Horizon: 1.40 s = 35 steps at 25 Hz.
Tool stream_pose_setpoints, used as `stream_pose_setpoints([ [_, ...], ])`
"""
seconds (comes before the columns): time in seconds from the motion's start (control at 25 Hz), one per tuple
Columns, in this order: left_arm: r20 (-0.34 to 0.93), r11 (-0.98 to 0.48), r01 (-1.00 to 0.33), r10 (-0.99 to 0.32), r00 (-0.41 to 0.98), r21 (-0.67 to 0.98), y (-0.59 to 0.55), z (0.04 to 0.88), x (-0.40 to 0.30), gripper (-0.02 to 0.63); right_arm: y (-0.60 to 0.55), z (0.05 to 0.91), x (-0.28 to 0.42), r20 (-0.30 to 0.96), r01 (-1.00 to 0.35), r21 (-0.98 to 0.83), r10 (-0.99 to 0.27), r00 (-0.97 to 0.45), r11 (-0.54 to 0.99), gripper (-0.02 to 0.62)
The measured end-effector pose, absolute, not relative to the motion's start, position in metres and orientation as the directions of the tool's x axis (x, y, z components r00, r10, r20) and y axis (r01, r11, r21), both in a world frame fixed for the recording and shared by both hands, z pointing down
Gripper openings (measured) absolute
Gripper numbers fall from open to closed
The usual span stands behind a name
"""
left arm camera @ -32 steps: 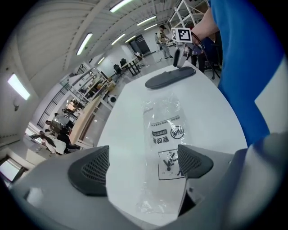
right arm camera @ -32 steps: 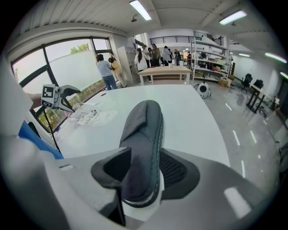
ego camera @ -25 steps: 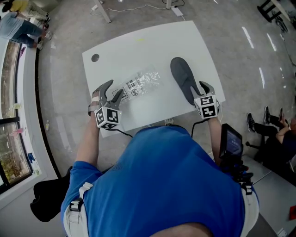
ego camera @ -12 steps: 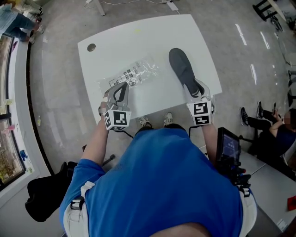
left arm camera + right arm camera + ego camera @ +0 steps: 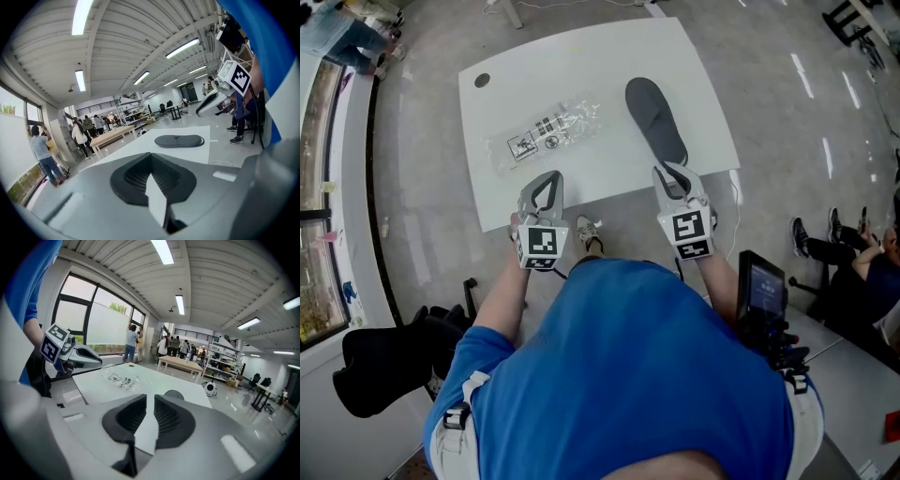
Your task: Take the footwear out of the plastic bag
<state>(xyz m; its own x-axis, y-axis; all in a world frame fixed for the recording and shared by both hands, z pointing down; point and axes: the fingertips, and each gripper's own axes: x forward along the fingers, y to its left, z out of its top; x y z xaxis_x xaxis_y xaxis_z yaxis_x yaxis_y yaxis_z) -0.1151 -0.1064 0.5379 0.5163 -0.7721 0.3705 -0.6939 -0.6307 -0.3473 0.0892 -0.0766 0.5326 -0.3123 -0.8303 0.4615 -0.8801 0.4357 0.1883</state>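
— Where's the shoe got to, then?

— The flat dark grey slipper [image 5: 656, 120] lies bare on the white rectangular table [image 5: 581, 75], toward its right side. It's well apart from the crumpled clear plastic bag [image 5: 546, 131] with the printed labels on the left. The bag looks flat and empty to me, so I'd say the job is as good as done

— And the tools?

— Both hang just off the near edge. The left gripper [image 5: 547, 183] has its jaws pressed together on nothing. The right gripper [image 5: 672, 178] has just been closing: only a thin slit between the jaws, nothing in it. Its tips sit just beside the slipper's near end

— If someone had to pick that slipper up again?

— I reckon it's light and soft, and floppy if taken by one tip. Pinch the rim at the near end, where it's closest to the edge, since the sole lies too flat to get under elsewhere. The bag is thin film and slippery on that smooth top, so it'd skate off unless pinned

— Room to move?

— Plenty. The middle of the table is bare, with only a small dark round hole [image 5: 482, 81] at the far left corner. The slipper's near end is close to the near edge, though, so a careless nudge could send it over the side
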Motion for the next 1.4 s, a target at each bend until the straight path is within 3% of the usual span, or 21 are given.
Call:
stream_pose_setpoints([
  [0.12, 0.383, -0.608, -0.718, -0.786, 0.485, -0.339, -0.070, 0.545, -0.101, 0.006, -0.046, 0.536, 0.099, 0.454, -0.875, 0.149, -0.818, -0.354, 0.461, 0.005],
  [0.48, 0.387, -0.571, -0.754, -0.808, 0.445, -0.326, 0.055, 0.536, -0.058, 0.006, 0.064, 0.516, 0.116, 0.408, -0.845, 0.076, -0.790, -0.458, 0.529, 0.003],
  [1.12, 0.352, -0.641, -0.716, -0.761, 0.545, -0.277, 0.069, 0.536, -0.006, 0.006, 0.082, 0.522, 0.112, 0.402, -0.869, -0.032, -0.790, -0.463, 0.493, 0.003],
  [1.4, 0.343, -0.647, -0.721, -0.755, 0.559, -0.249, 0.101, 0.516, -0.036, 0.006, 0.109, 0.494, 0.082, 0.389, -0.873, -0.005, -0.803, -0.451, 0.488, 0.003],
])
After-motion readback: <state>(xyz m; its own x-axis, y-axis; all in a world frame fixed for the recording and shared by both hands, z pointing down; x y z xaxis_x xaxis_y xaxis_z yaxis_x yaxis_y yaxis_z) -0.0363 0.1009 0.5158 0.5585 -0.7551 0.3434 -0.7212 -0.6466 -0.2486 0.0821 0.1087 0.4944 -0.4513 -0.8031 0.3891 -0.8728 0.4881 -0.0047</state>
